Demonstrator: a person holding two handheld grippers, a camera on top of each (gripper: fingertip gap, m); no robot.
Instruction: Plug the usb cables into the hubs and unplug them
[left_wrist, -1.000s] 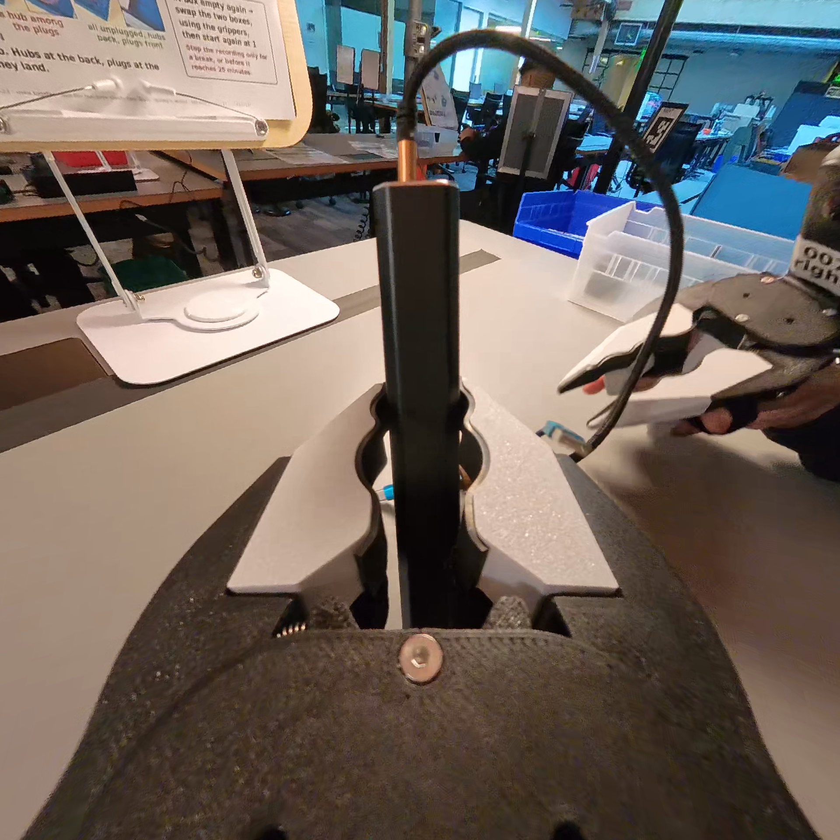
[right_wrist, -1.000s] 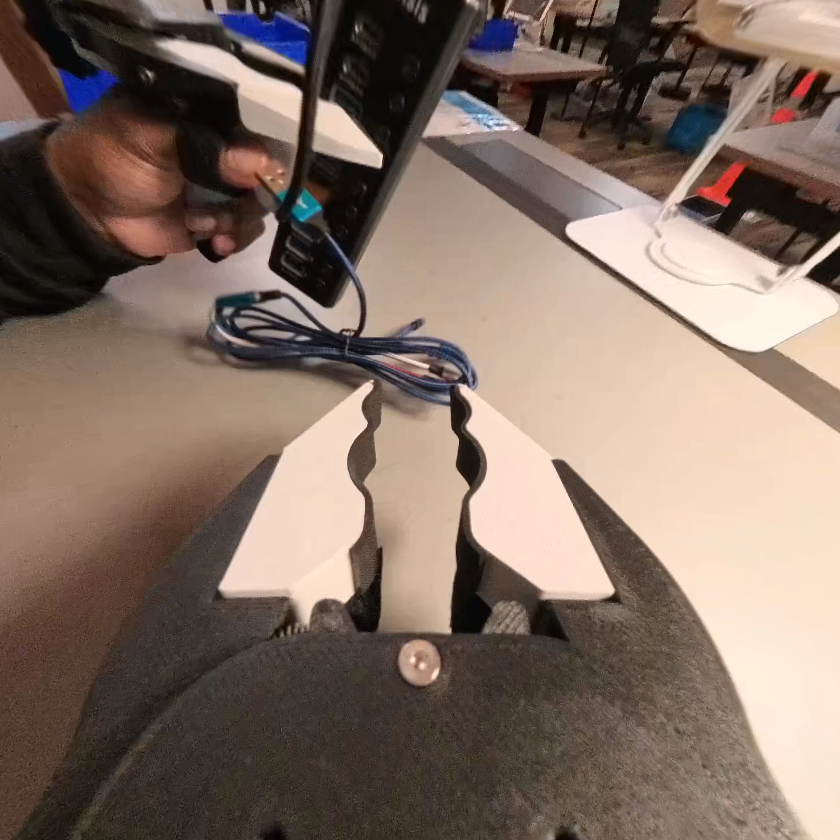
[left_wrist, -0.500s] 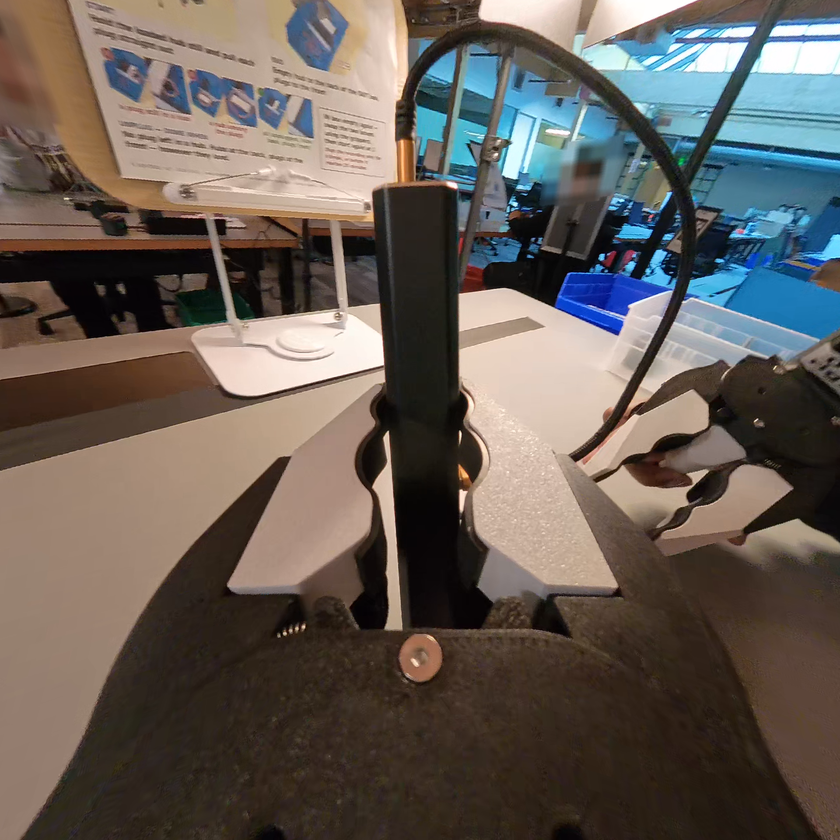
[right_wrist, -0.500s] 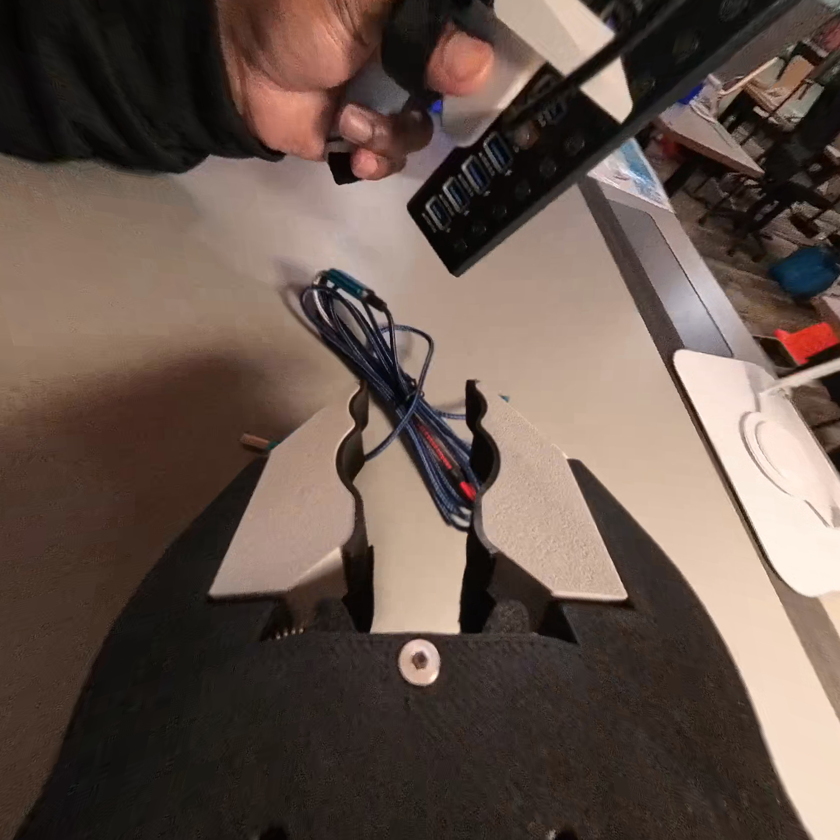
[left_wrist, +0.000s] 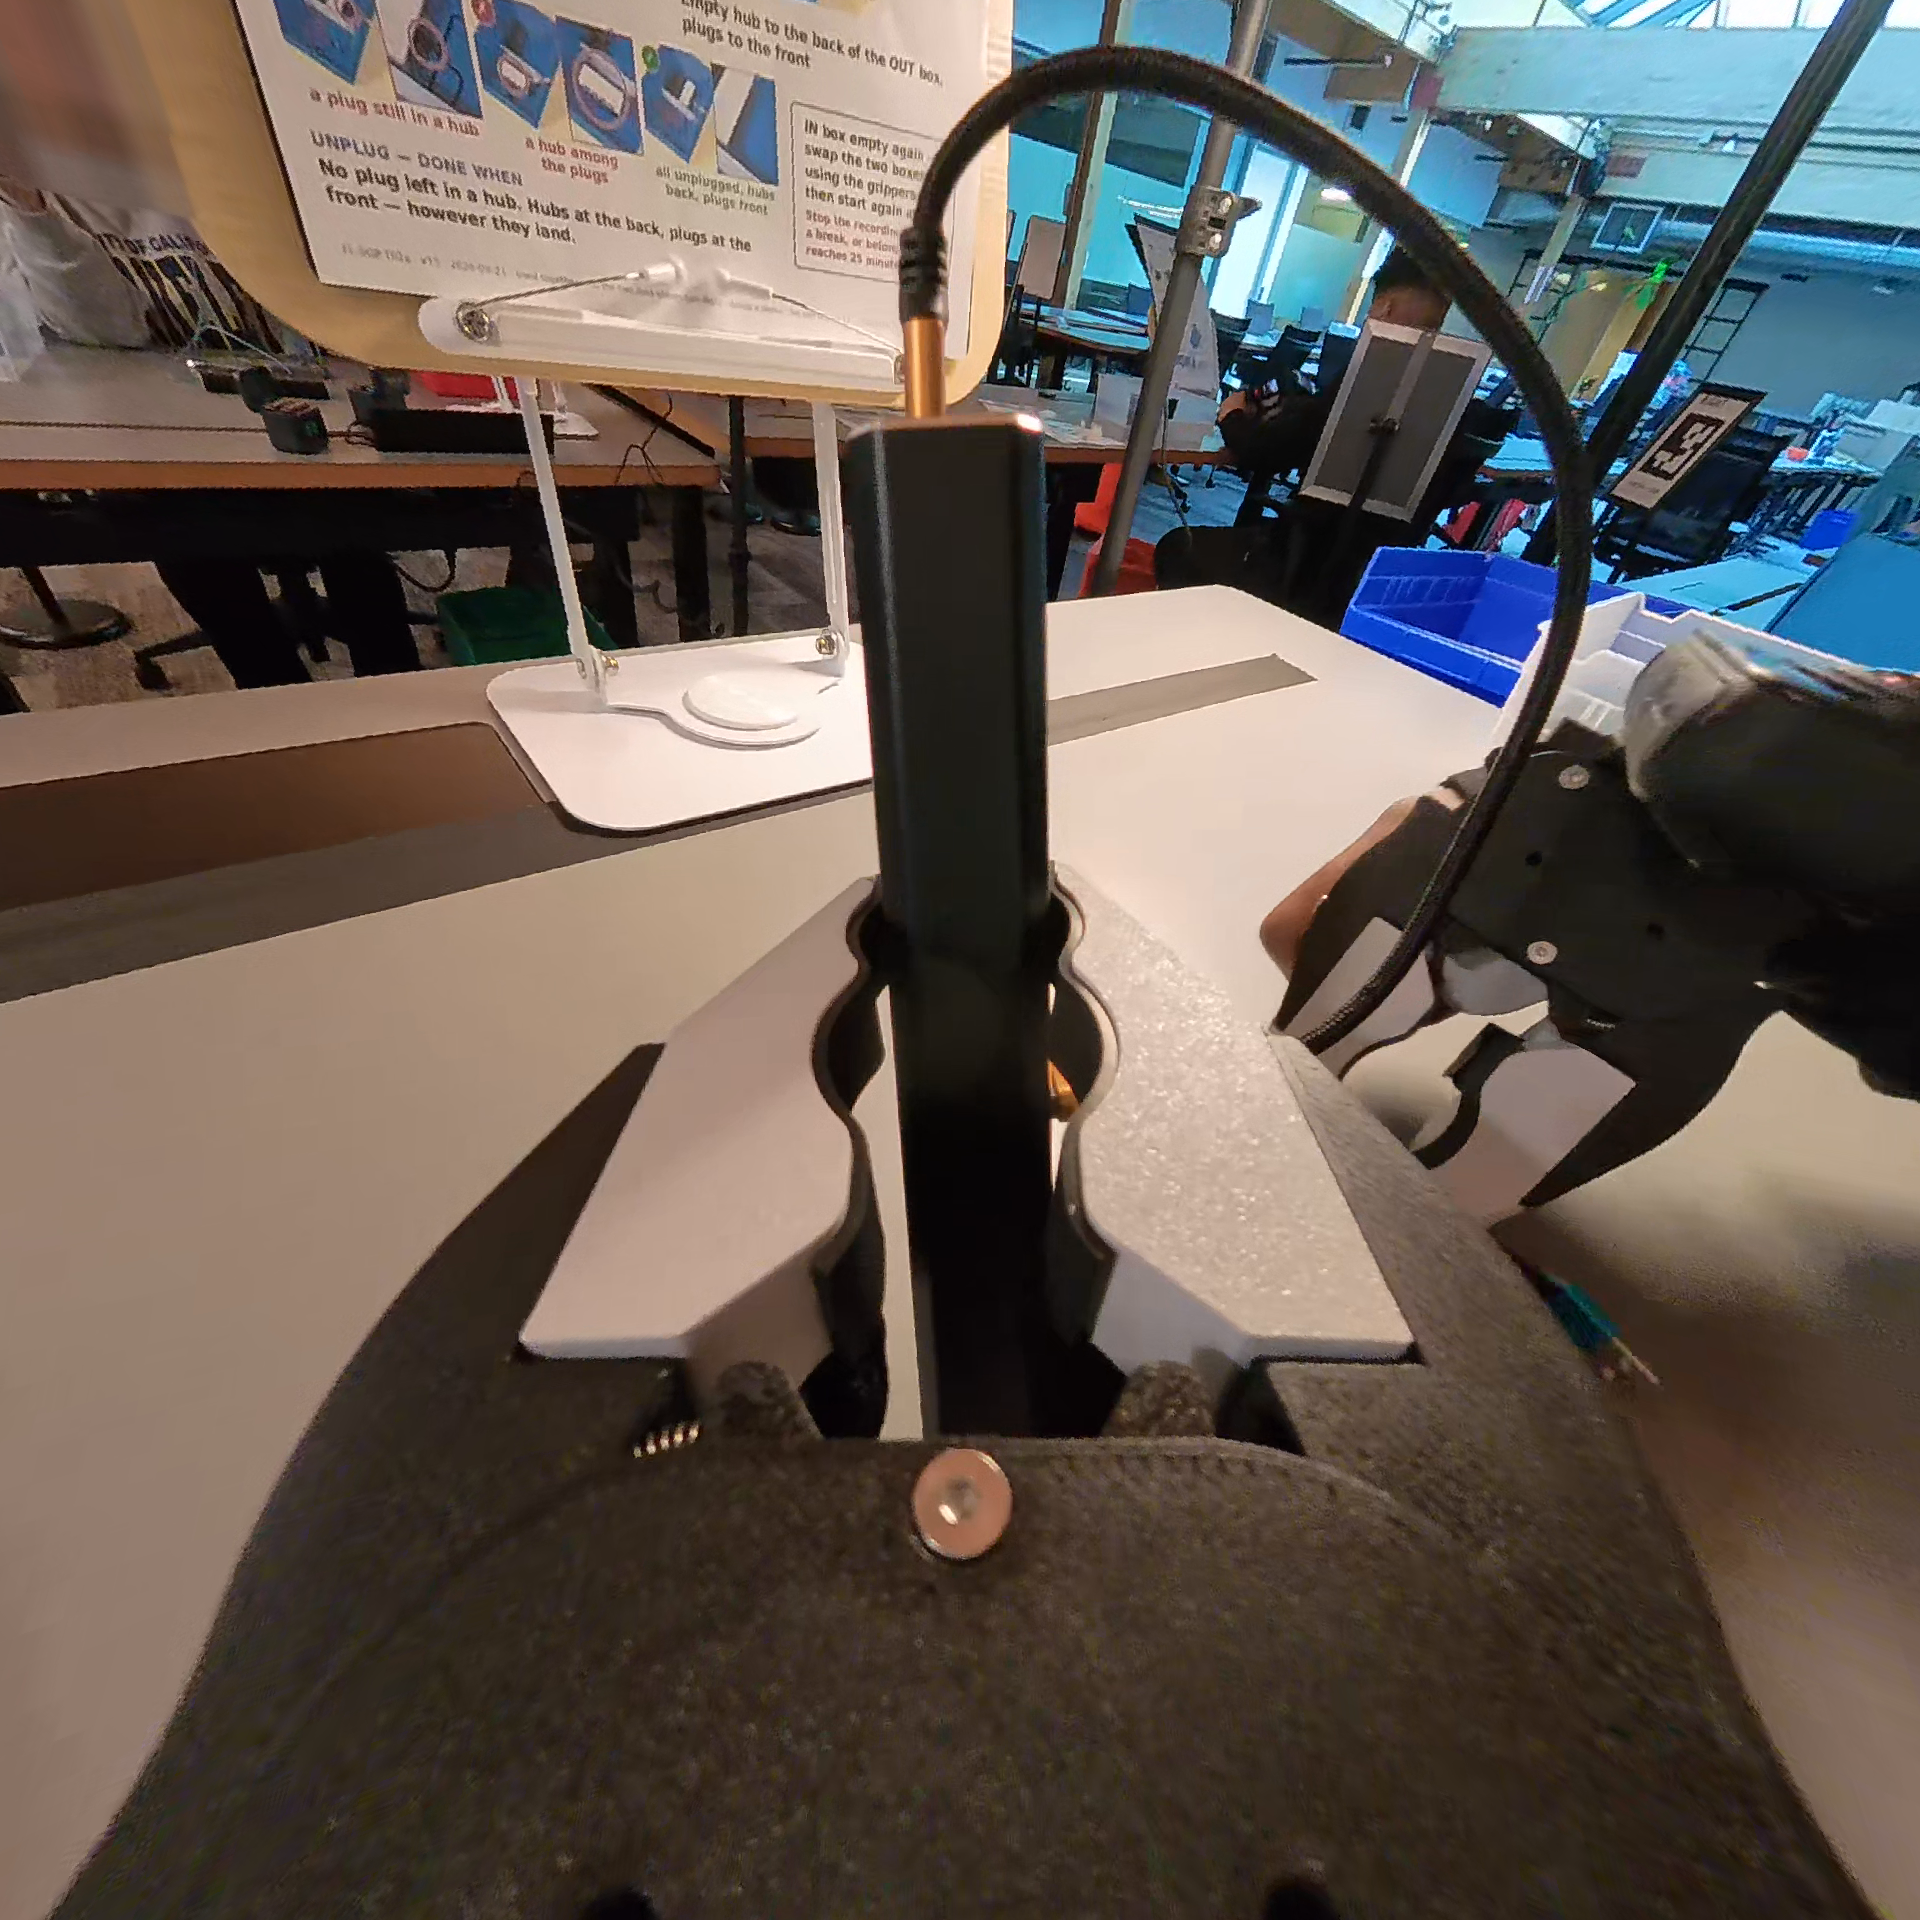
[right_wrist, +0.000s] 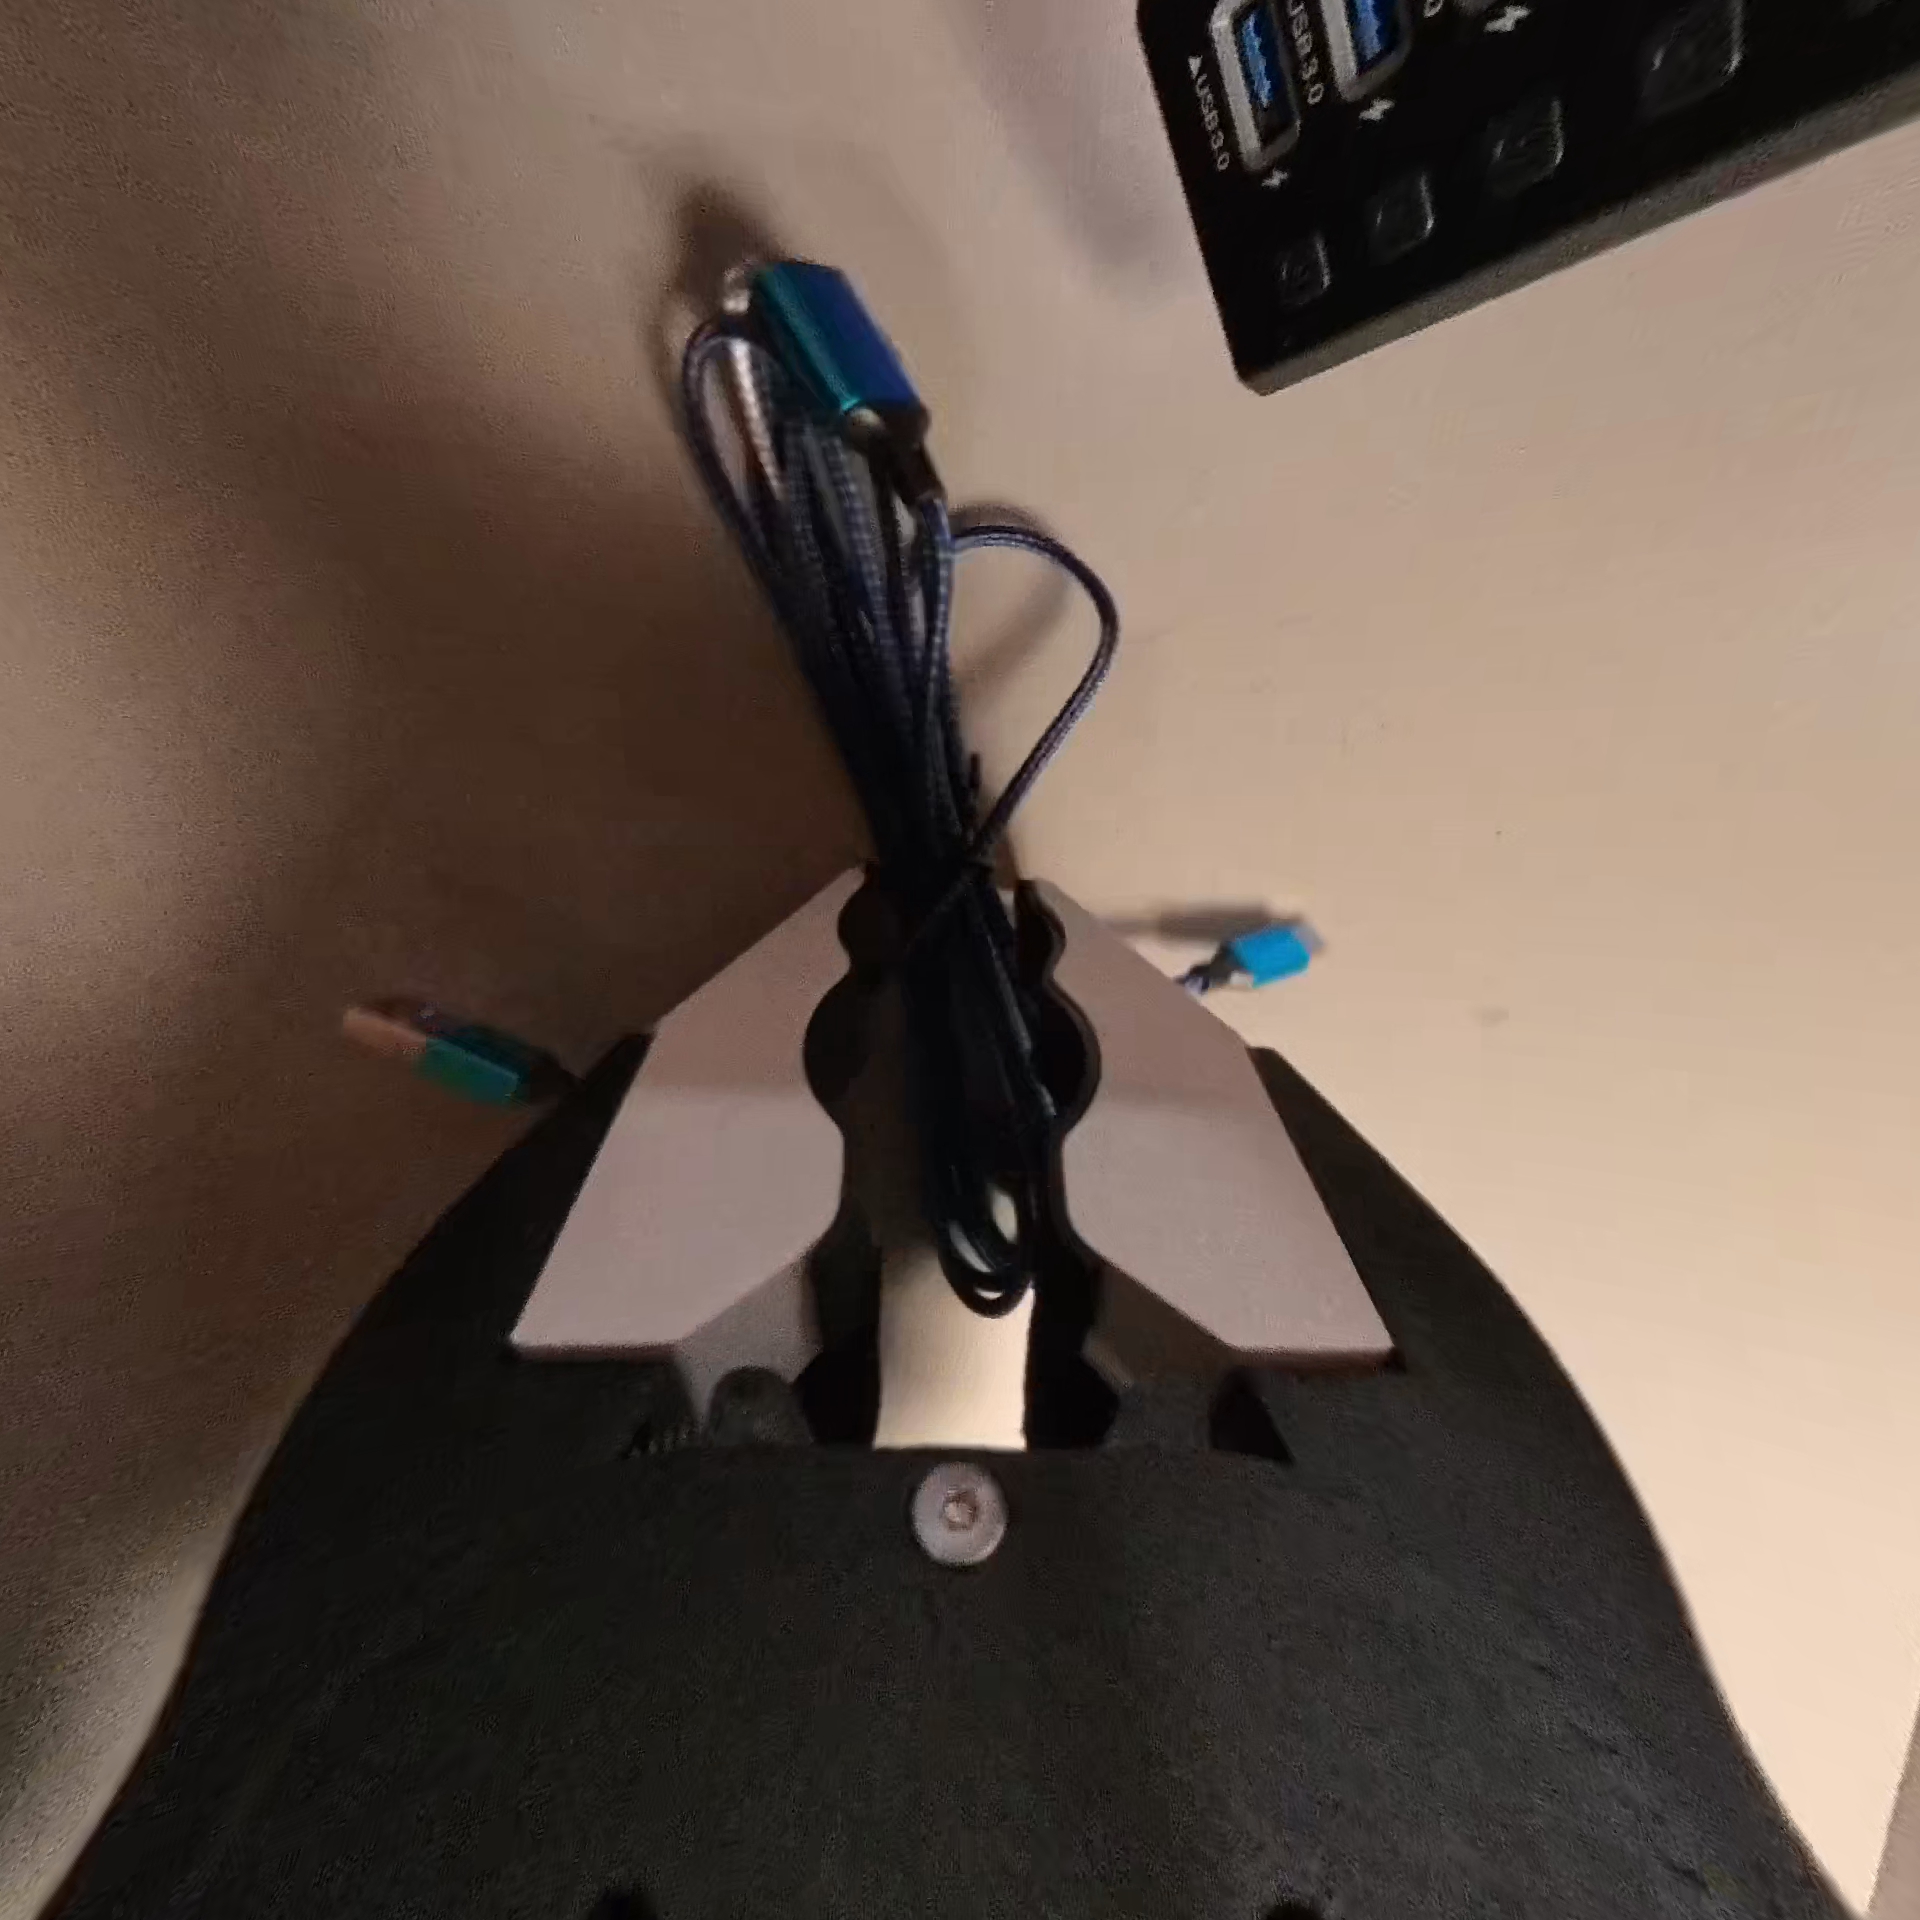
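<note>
My left gripper (left_wrist: 961, 904) is shut on a black USB hub (left_wrist: 940, 623) and holds it upright above the table. The hub's black braided lead (left_wrist: 1455, 260) arcs from its top over to the right. The hub's port end shows at the top right of the right wrist view (right_wrist: 1558, 187). My right gripper (right_wrist: 943, 894) points down at the table, its fingers closed around a tied bundle of blue braided USB cable (right_wrist: 883, 644). A teal plug (right_wrist: 831, 343) lies at the bundle's far end. The right gripper also shows in the left wrist view (left_wrist: 1455, 1091).
A teal USB plug (right_wrist: 457, 1060) and a light blue plug (right_wrist: 1268, 951) stick out on either side of my right fingers. A white document stand (left_wrist: 665, 748) with an instruction sheet stands behind the hub. A blue bin (left_wrist: 1455, 623) and a clear bin (left_wrist: 1600, 665) sit at the far right. The gap from one gripper's tips to the other's is roughly 15 centimetres.
My right gripper has dropped onto the cable bundle and its fingers have narrowed around it. The left gripper has turned left with the hub still gripped.
</note>
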